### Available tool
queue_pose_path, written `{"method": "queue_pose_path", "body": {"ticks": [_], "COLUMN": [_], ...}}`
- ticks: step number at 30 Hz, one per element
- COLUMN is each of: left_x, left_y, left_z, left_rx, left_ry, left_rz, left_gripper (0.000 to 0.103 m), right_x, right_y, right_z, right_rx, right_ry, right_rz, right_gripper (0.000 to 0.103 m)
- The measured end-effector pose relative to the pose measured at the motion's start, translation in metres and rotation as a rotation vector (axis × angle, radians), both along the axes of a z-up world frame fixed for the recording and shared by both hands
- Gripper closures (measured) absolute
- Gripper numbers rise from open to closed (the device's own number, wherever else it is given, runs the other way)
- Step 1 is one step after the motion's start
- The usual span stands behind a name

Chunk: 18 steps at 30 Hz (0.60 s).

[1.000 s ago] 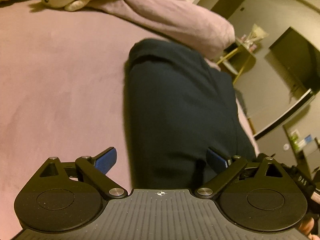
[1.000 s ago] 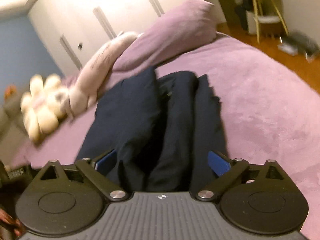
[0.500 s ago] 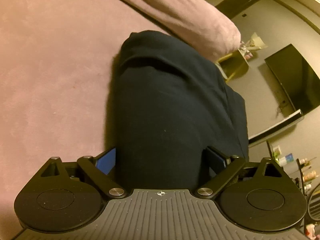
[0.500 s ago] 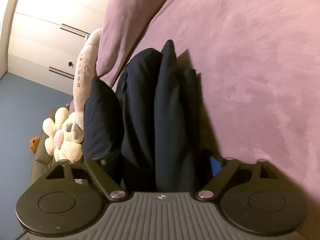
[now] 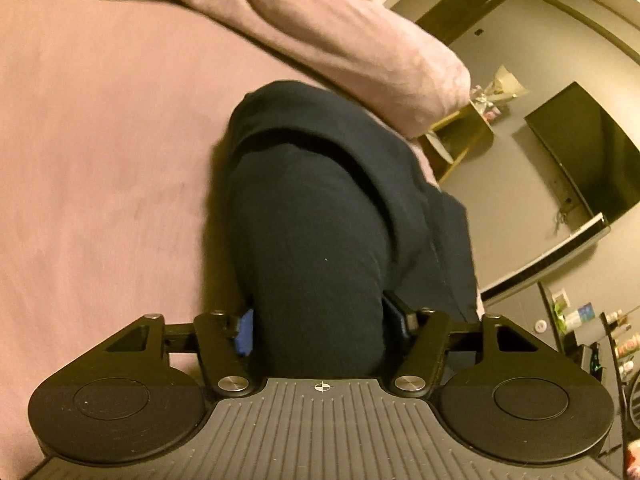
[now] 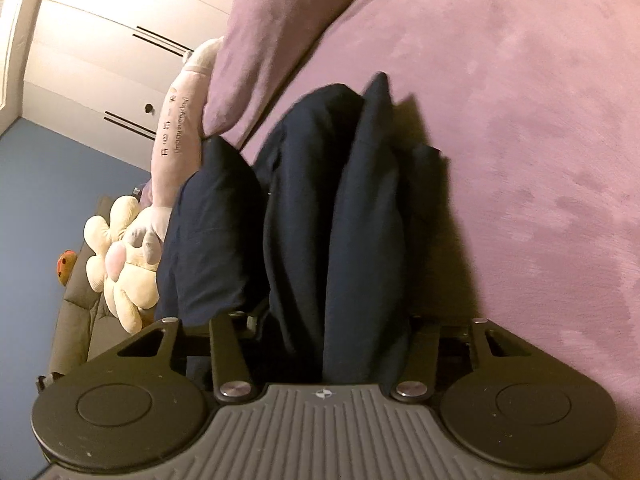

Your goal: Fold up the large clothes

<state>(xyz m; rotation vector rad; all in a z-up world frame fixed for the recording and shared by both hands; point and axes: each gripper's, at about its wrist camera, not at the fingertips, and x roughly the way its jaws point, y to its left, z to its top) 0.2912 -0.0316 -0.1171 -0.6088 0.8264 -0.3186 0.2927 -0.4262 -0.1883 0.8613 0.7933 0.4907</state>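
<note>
A dark navy garment (image 5: 320, 220) lies folded in thick layers on the mauve bed cover (image 5: 100, 140). In the left wrist view my left gripper (image 5: 320, 328) has a rounded fold of it between its fingers. The jaws are closing and both blue pads (image 5: 245, 336) touch the cloth. In the right wrist view the garment (image 6: 304, 200) stands in several upright pleats. My right gripper (image 6: 332, 320) is closing on a bunch of them. Cloth fills the gap and hides its pads.
A mauve pillow (image 5: 340, 48) lies just beyond the garment, with cream plush toys (image 6: 124, 256) beside it. A yellow side table (image 5: 460, 136) and a dark screen (image 5: 588, 152) stand past the bed's edge. White wardrobe doors (image 6: 100, 60) are behind. Bare bed cover (image 6: 520, 120) spreads to the right.
Both grippers moved forward onto the garment and narrowed around it. The right one rolled and sank, and the cloth bunched up into pleats between its fingers.
</note>
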Motion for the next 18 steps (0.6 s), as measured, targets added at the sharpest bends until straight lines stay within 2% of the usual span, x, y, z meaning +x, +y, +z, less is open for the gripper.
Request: {"method": "queue_pose_path", "body": {"ticks": [4,7,10,12,13,14,16,18], "left_x": [0.000,-0.005,-0.013,-0.019,-0.020,-0.021,-0.022,-0.027], "left_y": [0.015,0.043,0.084,0.111,0.123,0.133,0.144,0.147], "left_z": [0.018,0.035,0.045,0.046,0.043,0.038,0.022,0.016], "left_rx": [0.024,0.096,0.161,0.182,0.182,0.183,0.178,0.166], "left_ry": [-0.048,-0.095,-0.108,-0.090,-0.068,-0.040,0.028,0.043], "left_rz": [0.017,0.073,0.156,0.214,0.243,0.262,0.292,0.308], "left_gripper": [0.041,0.041,0.040,0.040,0.038,0.038,0.036,0.034], "right_x": [0.015,0.033,0.047,0.052,0.051,0.050,0.046,0.033], "right_y": [0.034,0.083,0.137,0.170,0.181,0.188,0.189,0.178], "right_z": [0.013,0.017,0.015,0.013,0.014,0.016,0.020,0.026], "right_rx": [-0.013,-0.007,0.006,-0.007,-0.030,-0.062,-0.085,-0.103], "right_ry": [-0.019,-0.020,-0.005,-0.001,-0.012,-0.022,-0.011,-0.008], "right_rz": [0.037,0.105,0.183,0.213,0.210,0.194,0.177,0.160], "right_gripper": [0.056,0.057,0.057,0.056,0.053,0.045,0.040,0.039]}}
